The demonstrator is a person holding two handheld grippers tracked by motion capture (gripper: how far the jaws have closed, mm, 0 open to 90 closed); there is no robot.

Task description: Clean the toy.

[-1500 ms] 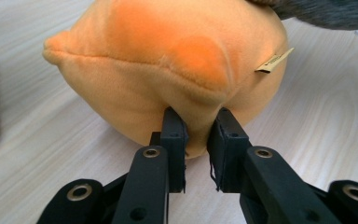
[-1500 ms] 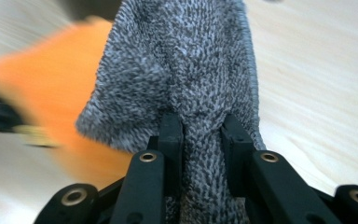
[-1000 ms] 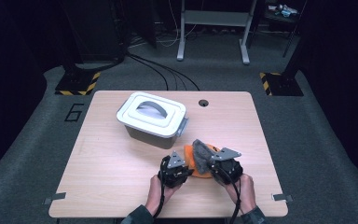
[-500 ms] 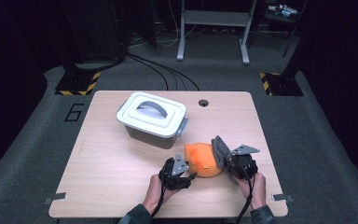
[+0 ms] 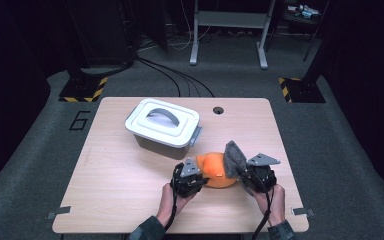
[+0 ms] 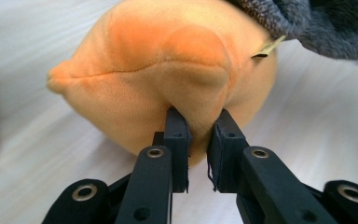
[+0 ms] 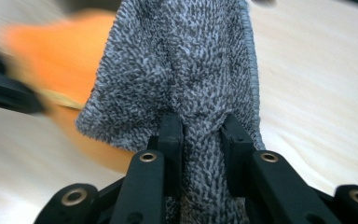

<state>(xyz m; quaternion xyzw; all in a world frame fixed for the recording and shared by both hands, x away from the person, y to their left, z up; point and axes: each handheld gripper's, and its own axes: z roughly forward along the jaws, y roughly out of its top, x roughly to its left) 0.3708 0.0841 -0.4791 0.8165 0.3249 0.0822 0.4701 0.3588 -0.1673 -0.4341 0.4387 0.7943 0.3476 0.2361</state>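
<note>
Near edge of the pale wooden worktop point(image 5: 130, 200): the left tongs point(image 5: 189, 176), having just closed, pinch a fold of the round orange plush toy point(image 5: 215, 172) lying between both hands; the right tongs point(image 5: 247, 175) are clenched on a grey terry cloth point(image 5: 234, 159) standing against the toy. Behind, a white lidded plastic box point(image 5: 162, 127). On the floor beyond, the painted figure "6" point(image 5: 80, 120).

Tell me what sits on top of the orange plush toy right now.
A grey cloth, pinched by the right gripper, drapes against the orange plush toy at its upper right side. The left gripper pinches the toy's near side. The toy's surface beneath the cloth is covered.
</note>
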